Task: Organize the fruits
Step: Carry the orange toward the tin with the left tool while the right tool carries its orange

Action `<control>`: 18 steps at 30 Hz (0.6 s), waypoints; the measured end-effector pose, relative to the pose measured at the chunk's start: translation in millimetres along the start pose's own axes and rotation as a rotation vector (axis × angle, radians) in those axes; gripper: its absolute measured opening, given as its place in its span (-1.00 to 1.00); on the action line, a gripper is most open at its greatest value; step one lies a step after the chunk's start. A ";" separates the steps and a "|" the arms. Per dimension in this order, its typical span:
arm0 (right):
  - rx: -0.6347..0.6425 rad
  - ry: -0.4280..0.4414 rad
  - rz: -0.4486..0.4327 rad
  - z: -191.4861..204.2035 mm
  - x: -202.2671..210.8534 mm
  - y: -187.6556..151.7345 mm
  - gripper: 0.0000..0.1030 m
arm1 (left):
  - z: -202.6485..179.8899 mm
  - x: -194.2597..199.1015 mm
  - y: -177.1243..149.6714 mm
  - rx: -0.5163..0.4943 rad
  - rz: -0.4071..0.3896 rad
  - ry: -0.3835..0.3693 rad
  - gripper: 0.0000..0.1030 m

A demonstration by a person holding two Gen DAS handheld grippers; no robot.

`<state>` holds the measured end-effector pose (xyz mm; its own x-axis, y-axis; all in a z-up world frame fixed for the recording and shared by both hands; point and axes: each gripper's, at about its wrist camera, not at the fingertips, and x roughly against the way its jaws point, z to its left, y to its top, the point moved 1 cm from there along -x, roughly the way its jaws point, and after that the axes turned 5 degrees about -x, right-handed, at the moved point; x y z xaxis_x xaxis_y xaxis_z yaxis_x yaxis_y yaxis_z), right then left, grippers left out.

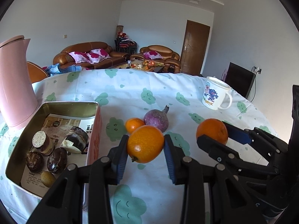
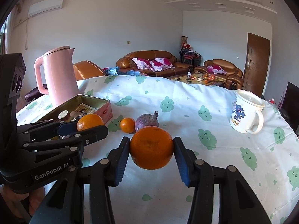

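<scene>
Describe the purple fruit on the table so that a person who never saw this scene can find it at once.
Start at the open pink tin on the cloud-print tablecloth and look just to its right. Two loose fruits lie there, touching: a small orange and the purple fruit. It is the only purple one, dull-skinned, with a dark stem.

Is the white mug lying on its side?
No, the white mug stands upright on the tablecloth, open rim up and handle to the side.
</scene>
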<state>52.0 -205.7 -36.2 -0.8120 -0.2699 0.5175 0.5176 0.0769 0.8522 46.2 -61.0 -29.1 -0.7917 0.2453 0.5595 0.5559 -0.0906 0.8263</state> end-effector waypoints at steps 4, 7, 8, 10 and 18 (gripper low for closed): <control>0.011 0.005 -0.001 6.2 -1.2 3.1 -0.04 | 6.2 3.4 0.4 0.006 -0.010 0.010 -0.26; 0.021 0.011 -0.002 11.7 -2.2 5.2 -0.04 | 11.8 5.7 0.5 0.013 -0.014 0.016 -0.26; 0.025 0.012 -0.002 13.8 -2.8 5.8 -0.04 | 14.0 6.3 0.6 0.017 -0.014 0.017 -0.26; 0.032 0.017 -0.003 18.2 -3.4 7.2 -0.04 | 17.5 7.3 0.4 0.022 -0.013 0.022 -0.26; 0.054 0.035 -0.008 31.5 -5.1 12.8 -0.04 | 32.7 11.9 -2.2 0.047 -0.015 0.037 -0.26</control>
<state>54.2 -173.1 -25.4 -0.8059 -0.3038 0.5082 0.4948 0.1258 0.8598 43.8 -26.3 -26.3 -0.8083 0.2104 0.5499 0.5547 -0.0412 0.8311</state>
